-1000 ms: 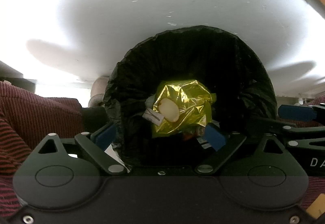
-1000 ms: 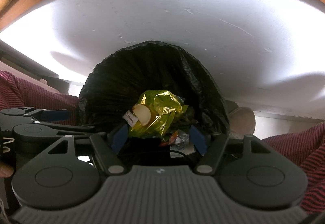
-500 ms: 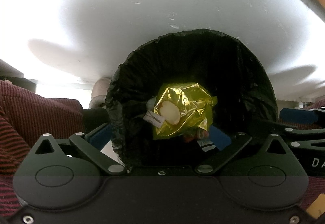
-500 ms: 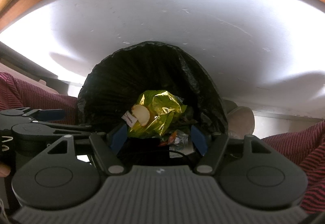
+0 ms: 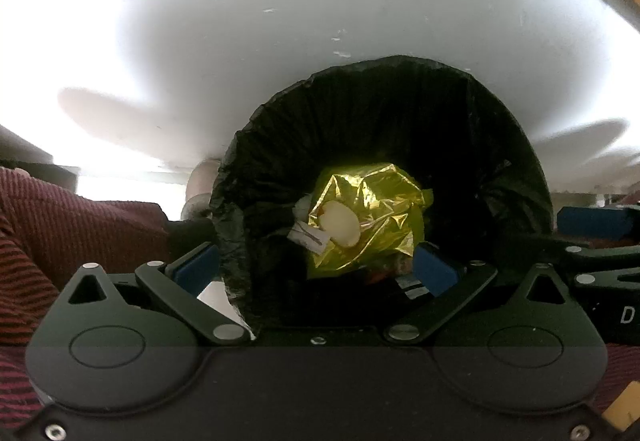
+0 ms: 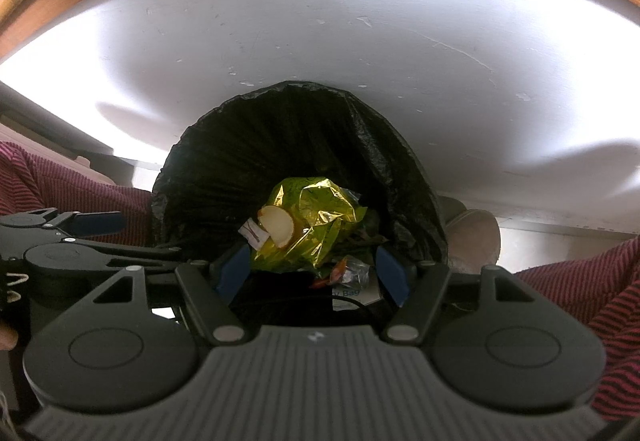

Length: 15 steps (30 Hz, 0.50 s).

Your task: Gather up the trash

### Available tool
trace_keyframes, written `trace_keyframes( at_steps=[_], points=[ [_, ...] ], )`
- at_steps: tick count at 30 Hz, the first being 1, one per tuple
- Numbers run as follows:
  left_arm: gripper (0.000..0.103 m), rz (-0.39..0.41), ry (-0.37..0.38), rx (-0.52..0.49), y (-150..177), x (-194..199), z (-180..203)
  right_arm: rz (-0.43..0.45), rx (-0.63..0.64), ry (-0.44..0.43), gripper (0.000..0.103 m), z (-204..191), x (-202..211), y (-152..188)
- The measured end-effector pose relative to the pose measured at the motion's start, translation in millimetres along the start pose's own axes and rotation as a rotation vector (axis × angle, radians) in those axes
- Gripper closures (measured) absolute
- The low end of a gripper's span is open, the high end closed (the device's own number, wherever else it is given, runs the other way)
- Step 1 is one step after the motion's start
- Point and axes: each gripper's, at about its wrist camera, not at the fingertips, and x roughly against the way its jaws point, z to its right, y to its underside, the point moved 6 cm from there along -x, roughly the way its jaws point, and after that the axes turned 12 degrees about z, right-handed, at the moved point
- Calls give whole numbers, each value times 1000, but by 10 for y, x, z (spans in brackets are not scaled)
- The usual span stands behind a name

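Spreading wider than before, left tongs (image 5: 314,267) straddling bin-liner (image 5: 500,145) rim.

The near rim of the black bin bag (image 5: 384,129) is hidden behind the left gripper (image 5: 316,269). Small scraps (image 6: 348,273) under the gold wrapper (image 6: 312,225) are too dark to name. At the right edge of the left view, white letters (image 5: 628,315) are cut off. A fingertip (image 6: 6,339) peeks in at the left edge.
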Motion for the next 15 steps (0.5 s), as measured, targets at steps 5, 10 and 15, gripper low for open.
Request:
trace_keyframes(
  at_steps=[5, 10, 15],
  points=[
    [0, 0, 9, -3, -2, 4, 11, 1, -3, 2, 24, 0, 2, 2],
    [2, -8, 10, 9, -5, -8, -14, 1, -6, 6, 24, 3, -1, 2],
    [2, -11, 2, -2, 5, -15, 3, 0, -6, 5, 24, 6, -3, 5]
  ],
)
